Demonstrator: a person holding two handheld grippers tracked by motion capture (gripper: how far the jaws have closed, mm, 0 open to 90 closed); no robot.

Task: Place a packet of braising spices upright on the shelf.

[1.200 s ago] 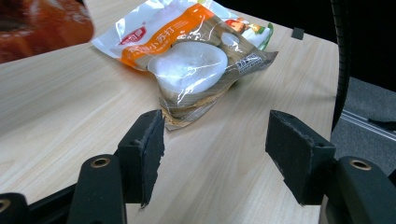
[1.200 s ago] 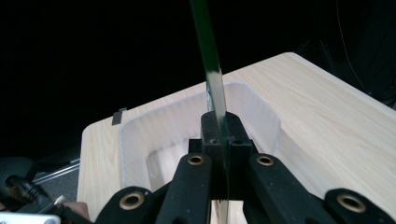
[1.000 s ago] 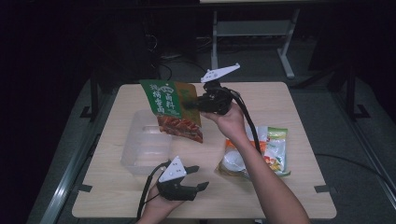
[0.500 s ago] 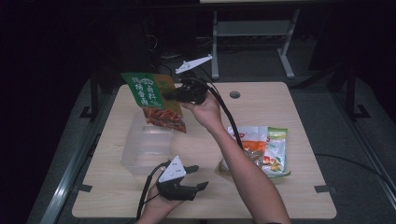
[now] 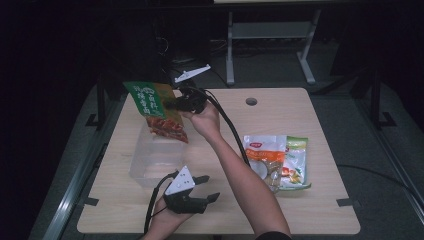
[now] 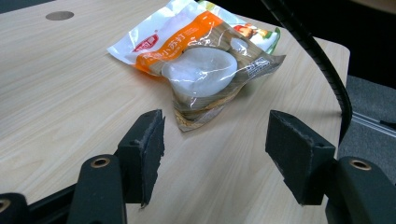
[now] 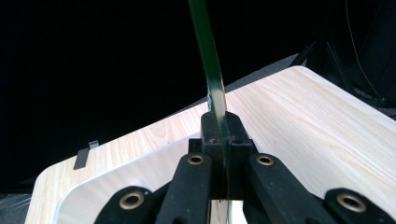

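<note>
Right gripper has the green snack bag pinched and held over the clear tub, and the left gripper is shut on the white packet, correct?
Not quite. The left gripper is open and holds nothing; the left gripper view shows the white packet lying beyond its jaws. The right gripper does hold the green snack bag over the clear tub.

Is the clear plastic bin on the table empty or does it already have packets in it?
Empty, apparently: the clear bin shows no packets inside; the green snack bag hangs above it.

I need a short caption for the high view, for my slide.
Right tool holds a green snack bag above a clear plastic bin; left tool rests open.
</note>
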